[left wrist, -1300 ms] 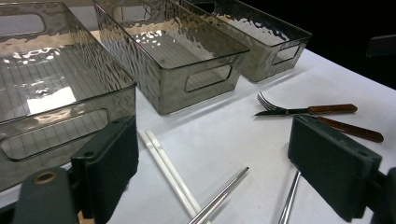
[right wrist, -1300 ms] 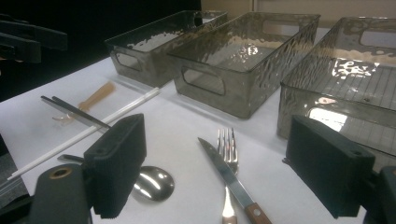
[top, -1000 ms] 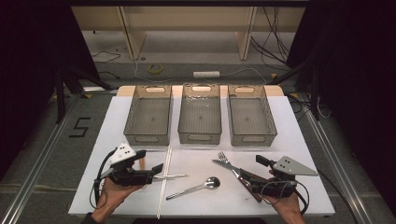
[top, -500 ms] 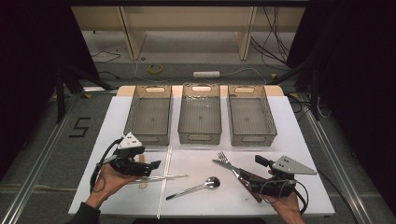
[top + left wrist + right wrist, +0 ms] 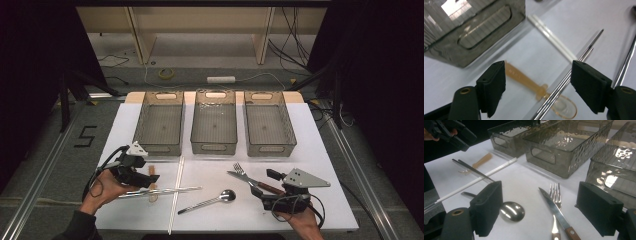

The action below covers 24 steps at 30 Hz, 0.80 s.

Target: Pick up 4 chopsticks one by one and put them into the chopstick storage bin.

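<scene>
**Left tongs closed in over the little amber spoon**

The left tongs [image 5: 145,178] hovered low at the near left of the table [image 5: 320,150], jaws well apart and just then closing, nothing gripped yet. Between them in the left gripper view lay the plastic spoon [image 5: 539,90], flat on the table, its handle pointing toward the left bin [image 5: 159,125], with the metal chopsticks [image 5: 566,80] lying across its neck just above the bowl.

By the look of it that spoon was light, thin and fairly stiff, smooth enough to skate on the white surface; I judged the flat handle the place to pinch, clear of the crossing chopsticks, which were slick, round and likely to roll if nudged. The white chopsticks [image 5: 177,192] lay just to the right.

The right tongs [image 5: 262,195] sat at the near right, jaws wide and empty, over the knife [image 5: 555,211] and fork [image 5: 555,195], the metal spoon [image 5: 210,201] beside them.

There was faint embossed lettering on the plastic handle, too blurred to read. On the floor to the left, a taped "5" [image 5: 86,136].
</scene>
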{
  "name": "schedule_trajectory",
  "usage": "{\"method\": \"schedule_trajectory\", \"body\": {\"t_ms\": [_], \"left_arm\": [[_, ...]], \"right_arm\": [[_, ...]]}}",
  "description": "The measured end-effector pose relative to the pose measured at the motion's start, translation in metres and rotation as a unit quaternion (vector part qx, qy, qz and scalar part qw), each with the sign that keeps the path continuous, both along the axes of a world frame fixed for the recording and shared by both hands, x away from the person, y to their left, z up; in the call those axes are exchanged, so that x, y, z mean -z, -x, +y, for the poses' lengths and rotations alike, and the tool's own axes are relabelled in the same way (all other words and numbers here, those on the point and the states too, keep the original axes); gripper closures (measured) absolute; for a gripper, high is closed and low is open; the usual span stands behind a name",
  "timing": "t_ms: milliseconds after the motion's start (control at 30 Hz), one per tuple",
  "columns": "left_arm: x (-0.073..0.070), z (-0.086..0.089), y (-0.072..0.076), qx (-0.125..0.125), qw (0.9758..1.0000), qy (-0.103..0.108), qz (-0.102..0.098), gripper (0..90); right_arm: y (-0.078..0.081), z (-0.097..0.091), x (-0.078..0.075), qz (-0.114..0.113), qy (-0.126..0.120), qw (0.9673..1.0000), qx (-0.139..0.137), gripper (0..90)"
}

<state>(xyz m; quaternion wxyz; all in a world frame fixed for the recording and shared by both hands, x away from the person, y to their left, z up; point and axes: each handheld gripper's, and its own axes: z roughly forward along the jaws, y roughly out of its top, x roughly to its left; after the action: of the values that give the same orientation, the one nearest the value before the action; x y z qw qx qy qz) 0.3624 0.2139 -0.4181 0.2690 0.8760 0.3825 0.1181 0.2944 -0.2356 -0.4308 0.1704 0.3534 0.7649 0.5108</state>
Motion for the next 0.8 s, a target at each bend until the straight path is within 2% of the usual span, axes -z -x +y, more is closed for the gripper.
{"method": "schedule_trajectory", "body": {"t_ms": [200, 400, 500, 700, 800], "left_arm": [[0.007, 0.006, 0.003, 0.013, 0.9992, -0.034, 0.018, 35.7], [0.015, 0.01, 0.006, 0.027, 0.997, -0.067, 0.03, 43.2], [0.017, 0.013, 0.007, 0.035, 0.9957, -0.077, 0.037, 46.5], [0.023, 0.016, 0.01, 0.057, 0.9933, -0.083, 0.057, 54.1], [0.026, 0.017, 0.009, 0.072, 0.9904, -0.095, 0.069, 55.8]], "right_arm": [[-0.001, -0.003, 0.0, 0.004, -0.003, 1.0, 0.001, 22.4], [-0.001, -0.002, 0.0, 0.006, -0.002, 1.0, -0.001, 22.5], [-0.001, -0.002, 0.0, 0.007, -0.001, 1.0, -0.002, 22.6], [-0.001, -0.002, 0.0, 0.009, 0.0, 1.0, -0.001, 22.7], [-0.001, -0.002, 0.0, 0.009, 0.0, 1.0, -0.001, 22.8]]}}
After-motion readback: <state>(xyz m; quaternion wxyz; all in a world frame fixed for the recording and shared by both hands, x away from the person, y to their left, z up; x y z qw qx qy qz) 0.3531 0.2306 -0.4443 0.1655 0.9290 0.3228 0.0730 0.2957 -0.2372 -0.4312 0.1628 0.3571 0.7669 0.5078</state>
